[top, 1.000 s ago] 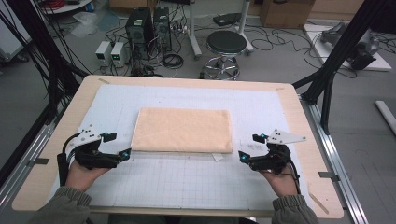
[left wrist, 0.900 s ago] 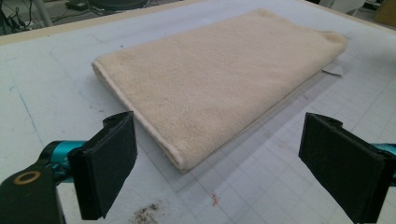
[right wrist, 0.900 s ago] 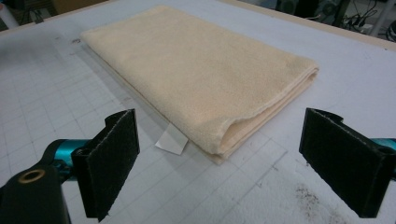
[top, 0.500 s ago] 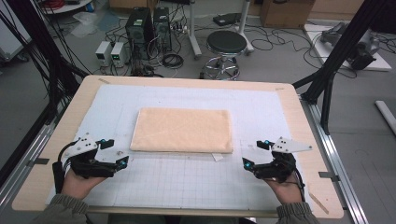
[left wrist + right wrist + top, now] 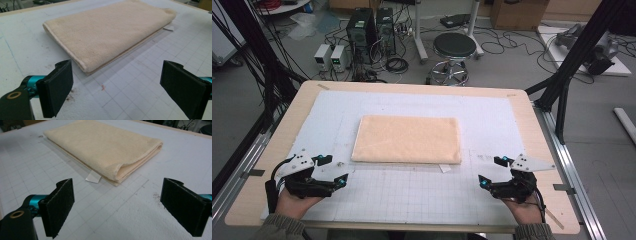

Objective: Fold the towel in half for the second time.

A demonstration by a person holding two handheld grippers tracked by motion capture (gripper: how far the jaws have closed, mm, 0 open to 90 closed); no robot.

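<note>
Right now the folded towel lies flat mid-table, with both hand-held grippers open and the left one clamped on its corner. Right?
Not quite: the left hand-held gripper clamps nothing. The left gripper view shows its jaws wide apart, short of the towel. The rest holds.

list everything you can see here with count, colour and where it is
towel: 1, peach, folded flat mid-mat
tag: 1, white, at the towel's near edge
mat: 1, white with grid, covering the table
table: 1, light wood, centre
stool: 1, black seat, floor beyond the table
computer towers: 2, black, floor at far left
power supplies: 2, white, floor left of the towers
cables: many, black, across the floor
left hand-held gripper: 1, black, open, near left of the towel
right hand-held gripper: 1, black, open, near right of the towel
</note>
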